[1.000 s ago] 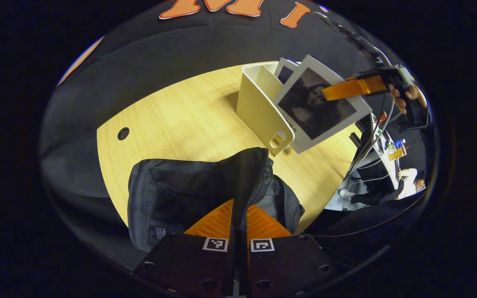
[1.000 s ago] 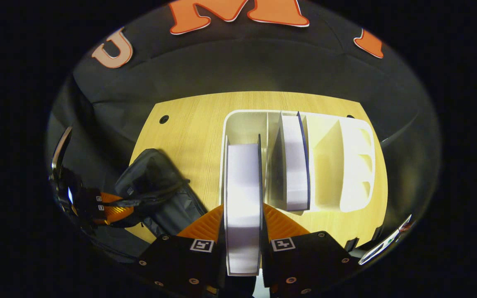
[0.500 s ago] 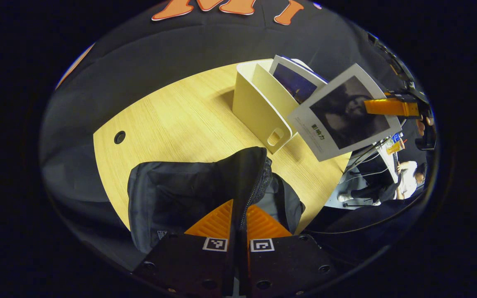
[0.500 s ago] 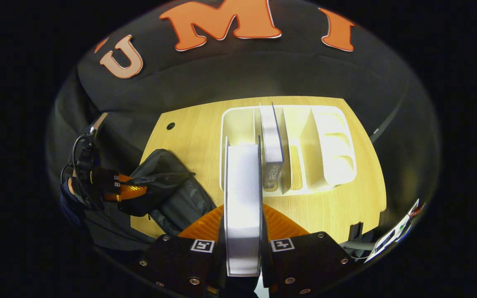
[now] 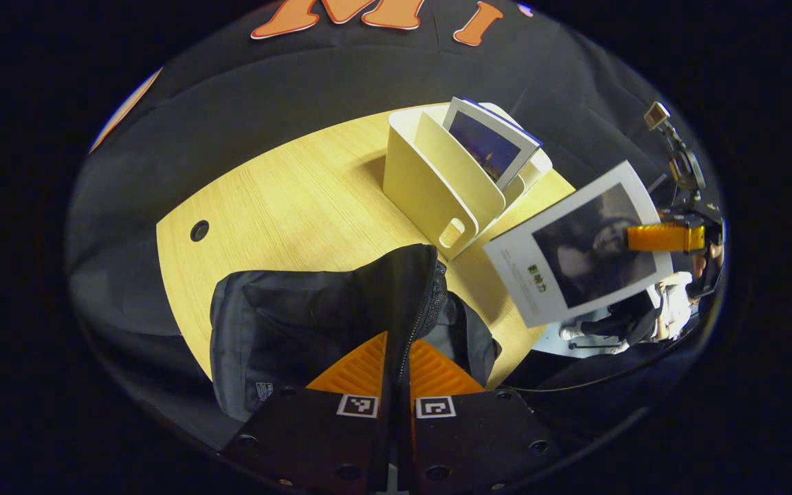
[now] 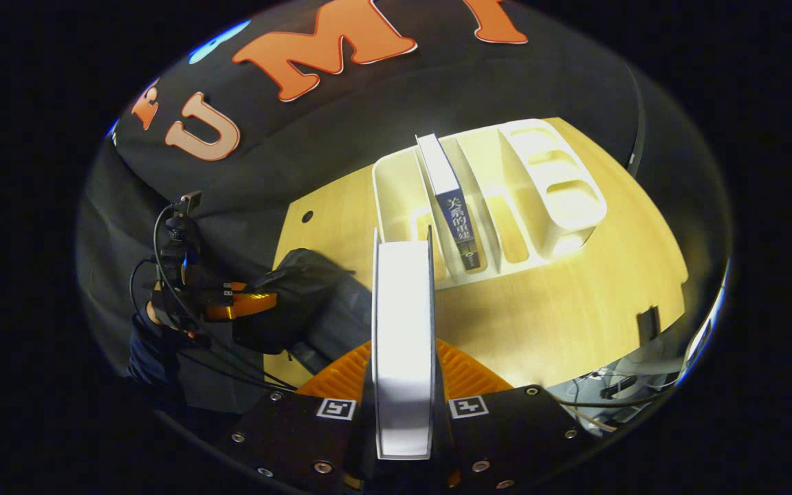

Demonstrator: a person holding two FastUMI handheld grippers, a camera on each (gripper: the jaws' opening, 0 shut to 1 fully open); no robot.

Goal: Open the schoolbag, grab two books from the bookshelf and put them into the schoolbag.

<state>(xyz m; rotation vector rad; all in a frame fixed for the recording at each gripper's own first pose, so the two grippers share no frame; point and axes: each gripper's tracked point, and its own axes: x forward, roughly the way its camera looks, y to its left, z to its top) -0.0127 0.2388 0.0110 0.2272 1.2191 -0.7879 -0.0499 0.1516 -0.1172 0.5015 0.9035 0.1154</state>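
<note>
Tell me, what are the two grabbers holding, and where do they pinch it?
The right gripper pinches a white-covered book by one edge. The left gripper pinches the black schoolbag by its zippered flap edge, holding it up.

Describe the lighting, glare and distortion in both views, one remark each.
Left gripper view: the fisheye bends the table edge into a curve, and the schoolbag stays dark with little detail. Right gripper view: the held book has its page edge blown out by glare, while the bookshelf is brightly lit and sharp.
</note>
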